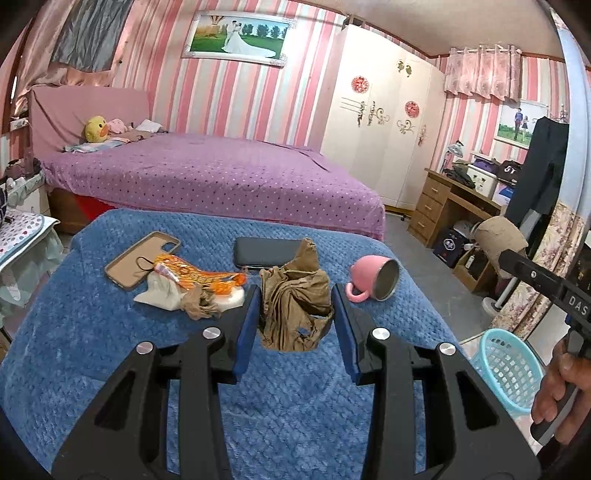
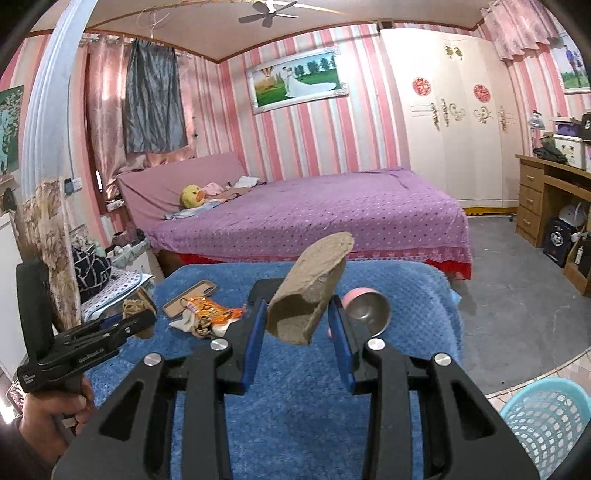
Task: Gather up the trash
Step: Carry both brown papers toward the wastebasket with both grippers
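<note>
Held clear above the blue quilted blanket: crumpled brown paper wad pinched in my left gripper, grey-brown cardboard tube pinched in my right gripper; risk, judged: light squashy pieces slipping before the turquoise plastic mesh basket.

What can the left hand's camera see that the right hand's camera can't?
Only the left wrist view shows the dark phone lying whole and the crumpled brown paper gripped by the left gripper. Only the right wrist view shows the ceiling fan and the cardboard tube up close in the right gripper. Both show the blue blanket, pink mug, orange wrapper, phone case and blue basket.
</note>
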Motion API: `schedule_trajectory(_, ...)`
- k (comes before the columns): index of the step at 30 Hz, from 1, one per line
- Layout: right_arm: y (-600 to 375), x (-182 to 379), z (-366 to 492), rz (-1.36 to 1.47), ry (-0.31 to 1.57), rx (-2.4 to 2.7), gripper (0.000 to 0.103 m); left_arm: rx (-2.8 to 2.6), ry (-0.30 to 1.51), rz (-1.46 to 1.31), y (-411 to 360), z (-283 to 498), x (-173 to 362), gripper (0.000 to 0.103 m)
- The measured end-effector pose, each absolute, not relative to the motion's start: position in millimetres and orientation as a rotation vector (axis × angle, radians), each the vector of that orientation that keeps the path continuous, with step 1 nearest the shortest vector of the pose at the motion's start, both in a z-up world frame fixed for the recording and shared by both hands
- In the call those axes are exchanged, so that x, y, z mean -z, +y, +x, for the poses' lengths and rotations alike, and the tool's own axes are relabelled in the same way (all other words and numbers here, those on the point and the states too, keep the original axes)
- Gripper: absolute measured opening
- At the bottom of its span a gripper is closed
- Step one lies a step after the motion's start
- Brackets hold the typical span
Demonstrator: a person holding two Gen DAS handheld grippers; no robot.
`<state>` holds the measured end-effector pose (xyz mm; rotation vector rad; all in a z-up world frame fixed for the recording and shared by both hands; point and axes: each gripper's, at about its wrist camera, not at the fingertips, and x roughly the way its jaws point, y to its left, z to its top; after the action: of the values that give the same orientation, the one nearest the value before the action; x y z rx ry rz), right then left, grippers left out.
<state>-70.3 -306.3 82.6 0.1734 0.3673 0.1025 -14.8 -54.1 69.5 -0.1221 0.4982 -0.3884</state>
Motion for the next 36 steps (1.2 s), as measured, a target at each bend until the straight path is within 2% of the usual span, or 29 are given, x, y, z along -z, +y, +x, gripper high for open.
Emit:
schedule_trajectory(15,-348,-103,-109,0.129,0.341,0.016,0.035,0.475,0.495,-0.093,-104,-31,-77,0.038)
schedule_trajectory(36,-434,-119,-163,0.212,0.286,0.086,0.035,0.578,0.49,-0.077,-192,-62,-97,0.038)
